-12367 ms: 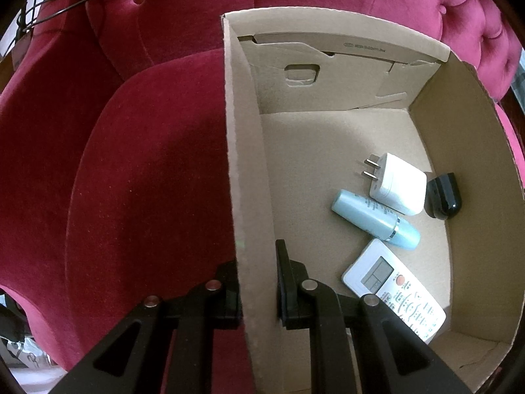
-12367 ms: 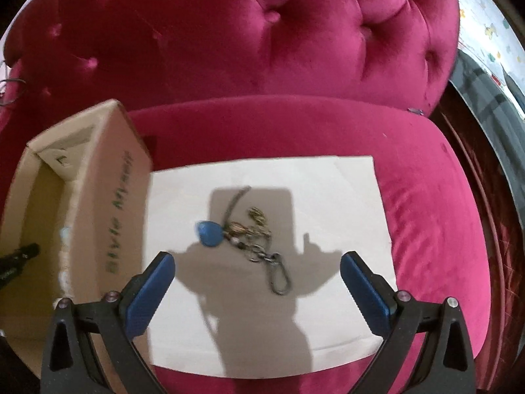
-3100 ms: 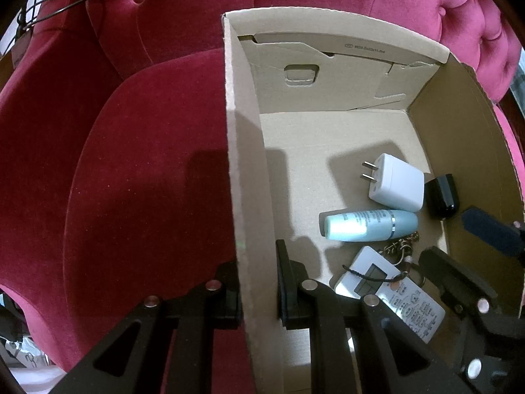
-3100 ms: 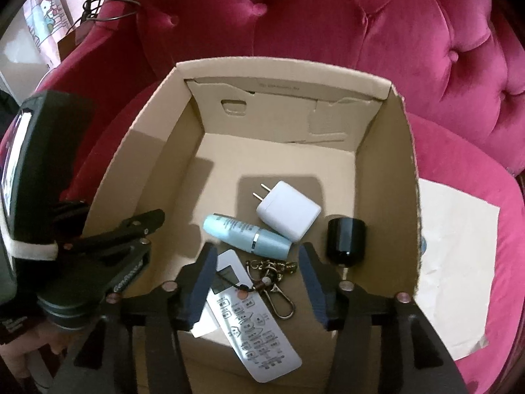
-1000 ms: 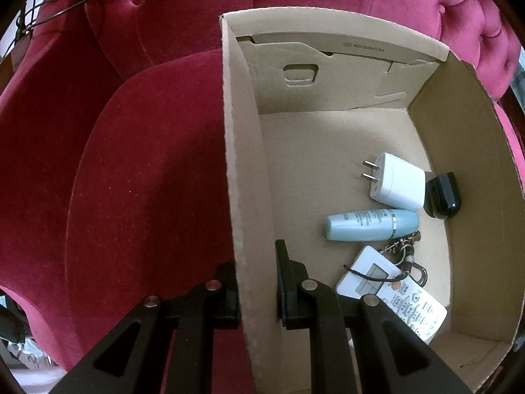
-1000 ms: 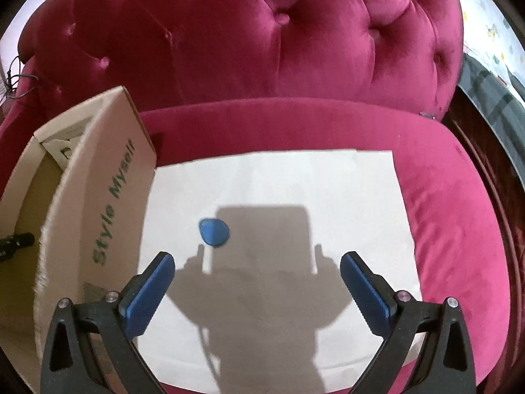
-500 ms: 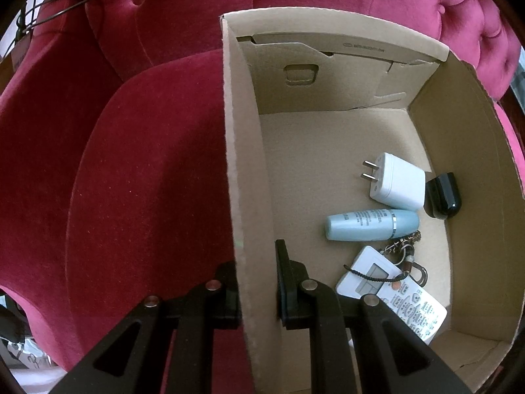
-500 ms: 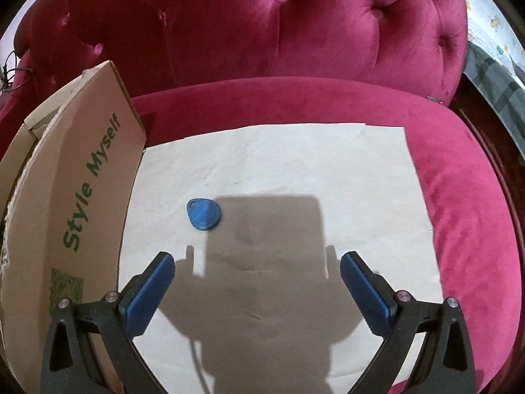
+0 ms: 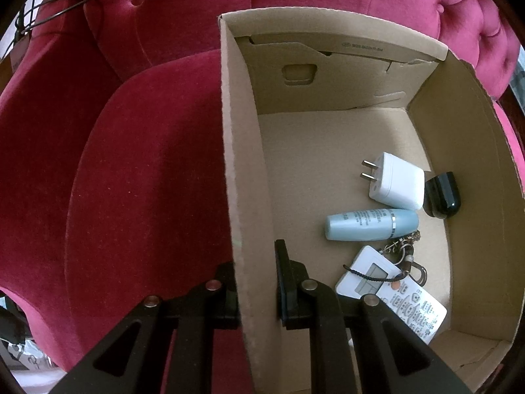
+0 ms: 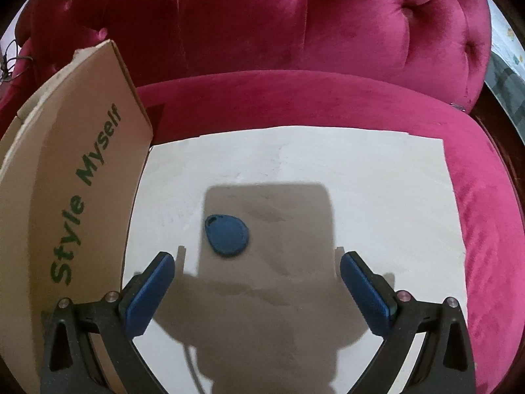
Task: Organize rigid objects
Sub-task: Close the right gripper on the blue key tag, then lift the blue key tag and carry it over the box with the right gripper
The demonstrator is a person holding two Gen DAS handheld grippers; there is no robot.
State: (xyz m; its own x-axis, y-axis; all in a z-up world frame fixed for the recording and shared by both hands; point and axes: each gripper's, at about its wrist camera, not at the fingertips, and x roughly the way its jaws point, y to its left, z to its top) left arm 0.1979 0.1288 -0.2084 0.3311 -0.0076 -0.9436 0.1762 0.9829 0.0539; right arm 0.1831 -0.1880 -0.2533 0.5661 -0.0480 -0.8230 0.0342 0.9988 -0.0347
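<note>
1. Between the spread blue-padded jaws of the right gripper (image 10: 257, 274), just ahead of the pad tips and slightly toward the left pad, lies a flat blue teardrop-shaped plastic key fob (image 10: 227, 235); the jaws are released and touch nothing.
2. That fob rests on a white paper sheet (image 10: 377, 197) spread over the seat of a magenta tufted velvet armchair (image 10: 295, 32), inside the dark shadow the gripper casts on the sheet.
3. Left of the sheet stands the outer wall of a brown cardboard box (image 10: 65, 197) printed with green "Style Myself" lettering; its lower edge meets the sheet's left border.
4. On the other side, the black jaws of the left gripper (image 9: 256, 282) are clenched on the left wall of the same box (image 9: 242, 164), one finger outside the wall and one inside.
5. Inside the box, toward its right wall, a white remote control with grey buttons (image 9: 393, 292) lies nearest the gripper, with a metal keychain with a clasp and black cord (image 9: 405, 256) draped over its upper end.
6. Just beyond the remote lies a pale blue cylindrical bottle with a silver band (image 9: 370, 225) on its side, and beyond that a white two-prong charger plug (image 9: 393, 180).
7. A small glossy black rounded object (image 9: 441, 195) sits touching the charger's right side, close to the box wall.
</note>
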